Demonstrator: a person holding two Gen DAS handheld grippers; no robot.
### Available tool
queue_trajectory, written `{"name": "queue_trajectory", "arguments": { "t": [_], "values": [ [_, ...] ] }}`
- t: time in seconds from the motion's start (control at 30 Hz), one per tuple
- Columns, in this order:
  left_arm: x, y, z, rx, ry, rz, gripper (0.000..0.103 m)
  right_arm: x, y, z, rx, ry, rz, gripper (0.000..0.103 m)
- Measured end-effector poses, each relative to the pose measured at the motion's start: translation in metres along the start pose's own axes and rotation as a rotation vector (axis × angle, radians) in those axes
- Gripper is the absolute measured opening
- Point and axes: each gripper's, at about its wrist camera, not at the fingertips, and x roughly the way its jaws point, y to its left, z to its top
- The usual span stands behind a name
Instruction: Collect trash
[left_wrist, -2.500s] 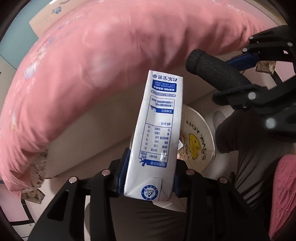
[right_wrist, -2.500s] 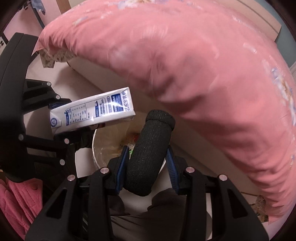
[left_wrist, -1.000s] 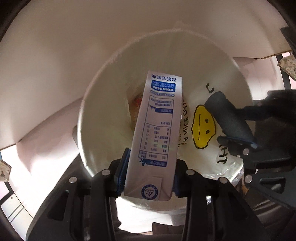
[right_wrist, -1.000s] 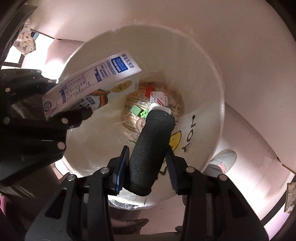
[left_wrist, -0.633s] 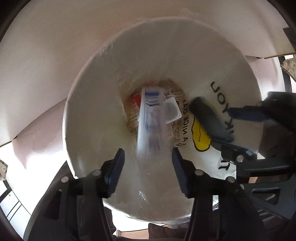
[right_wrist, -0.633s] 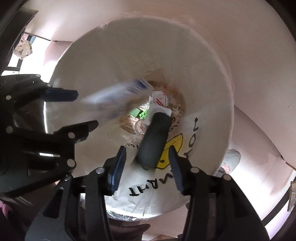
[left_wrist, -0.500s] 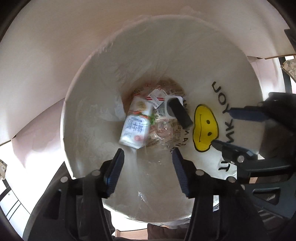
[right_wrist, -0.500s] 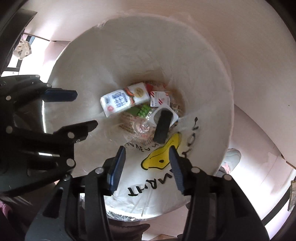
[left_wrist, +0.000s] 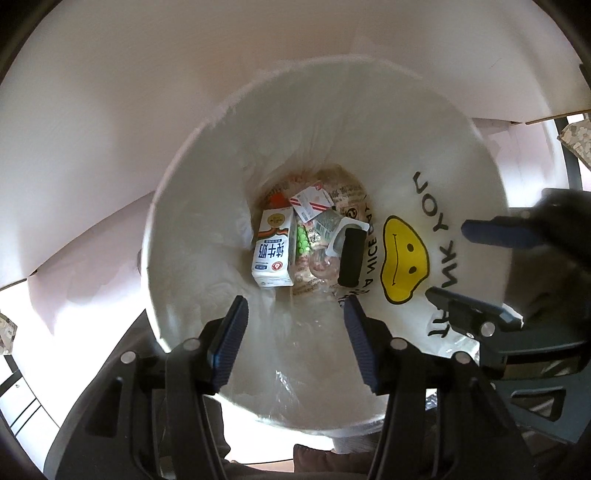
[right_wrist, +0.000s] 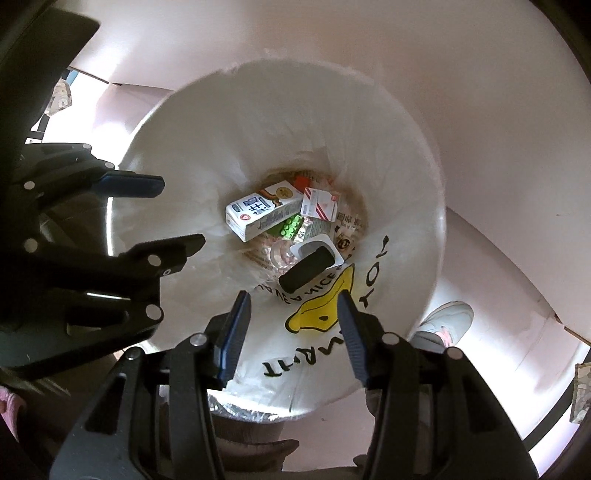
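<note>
**Both claws hanging empty over the lined bin**

The left gripper (left_wrist: 295, 328) is hanging directly above the mouth of the white plastic bag lining the round bin (left_wrist: 192, 229), its blue-padded jaws spread wide and gripping nothing. The right gripper (right_wrist: 291, 325) is hanging beside it over the same opening, jaws equally wide and equally empty; in the left wrist view it is showing at the right edge, partly cut off by the frame.

Straight ahead of both claws, far down at the bottom of the bag, the trash is lying in a loose heap. The white rectangular milk carton with orange and blue print (left_wrist: 272, 254) is resting flat, ahead and slightly left of the left claw, its long axis running roughly away from that claw; from the right claw it is lying ahead and to the left, long axis crosswise. The black foam cylinder (right_wrist: 306, 271) is lying almost dead ahead of the right claw, the nearer of the two to it, leaning on a small white plastic tray (right_wrist: 325, 245). Around them are sitting a red-and-white small box (right_wrist: 319, 208) and a green studded block (right_wrist: 290, 229).

Both carried pieces are judged to be in the bag, with nothing left for the claws to drop. The wrappers underneath are crumpled and hard to identify, and the bin's outer wall is hidden by the liner.
</note>
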Motion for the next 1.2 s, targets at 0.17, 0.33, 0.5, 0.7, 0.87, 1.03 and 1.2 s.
{"name": "queue_trajectory", "arguments": {
  "t": [0.17, 0.33, 0.5, 0.7, 0.87, 1.03, 1.2],
  "values": [
    [-0.02, -0.002, -0.007, 0.014, -0.038, 0.009, 0.056, -0.02, 0.0, -0.006, -0.001, -0.044, -0.017, 0.05],
    [-0.041, -0.005, -0.017, 0.019, -0.083, 0.017, 0.056, -0.045, 0.005, -0.015, -0.012, -0.096, -0.038, 0.05],
    [-0.061, -0.01, -0.027, 0.026, -0.127, 0.042, 0.056, -0.065, 0.013, -0.027, -0.038, -0.138, -0.07, 0.05],
    [-0.086, -0.017, -0.041, 0.032, -0.186, 0.062, 0.056, -0.088, 0.024, -0.043, -0.067, -0.194, -0.101, 0.05],
    [-0.108, -0.02, -0.05, 0.029, -0.242, 0.081, 0.056, -0.109, 0.03, -0.054, -0.079, -0.237, -0.125, 0.05],
    [-0.135, -0.02, -0.055, 0.029, -0.305, 0.124, 0.056, -0.135, 0.03, -0.057, -0.072, -0.289, -0.16, 0.05],
    [-0.173, -0.02, -0.059, 0.023, -0.393, 0.152, 0.056, -0.173, 0.028, -0.063, -0.054, -0.367, -0.175, 0.058]
  ]
}}
